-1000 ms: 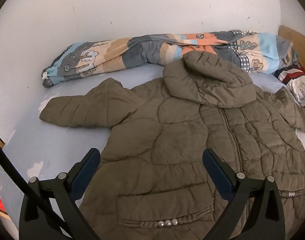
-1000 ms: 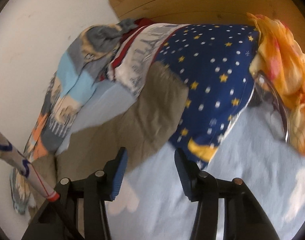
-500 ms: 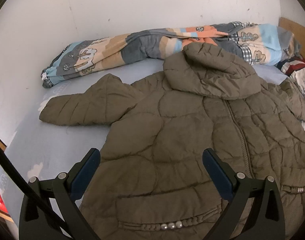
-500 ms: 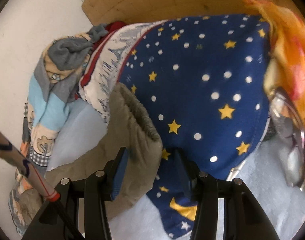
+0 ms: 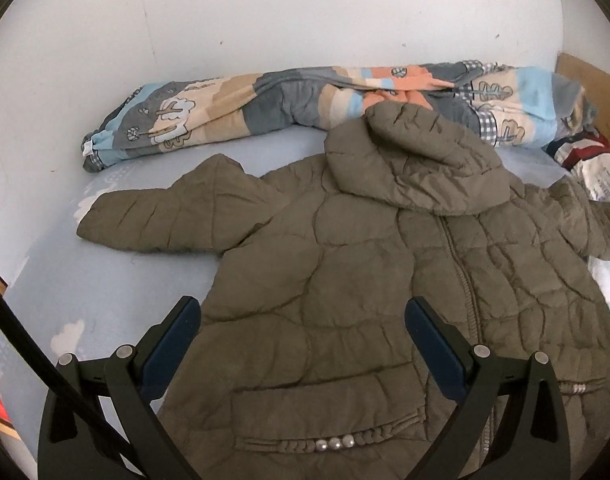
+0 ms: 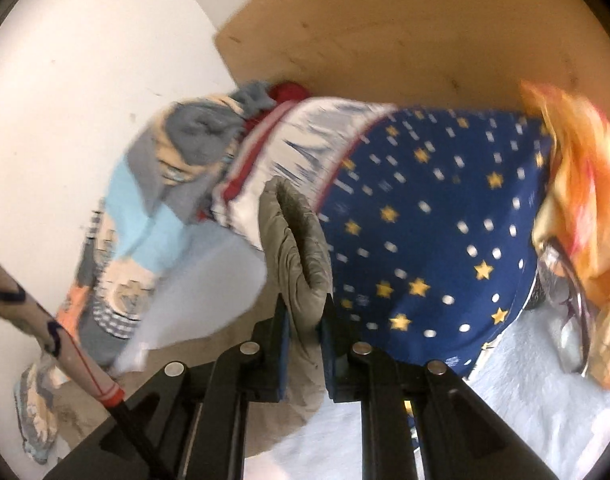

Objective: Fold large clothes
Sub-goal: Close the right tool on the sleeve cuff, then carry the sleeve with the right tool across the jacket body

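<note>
Two grippers work over one olive quilted hooded jacket point(image 5: 345, 280), which lies front-up and zipped on a pale blue bedsheet point(image 5: 85, 304). Its hood point(image 5: 417, 160) rests against a rolled patchwork quilt point(image 5: 265, 108) along the wall. The left gripper point(image 5: 303, 344) hovers above the jacket's lower front, jaws wide apart and holding nothing. The right gripper point(image 6: 304, 316) is clamped on the jacket's sleeve cuff point(image 6: 295, 236), which is raised in front of a navy star-print pillow point(image 6: 433, 220).
</note>
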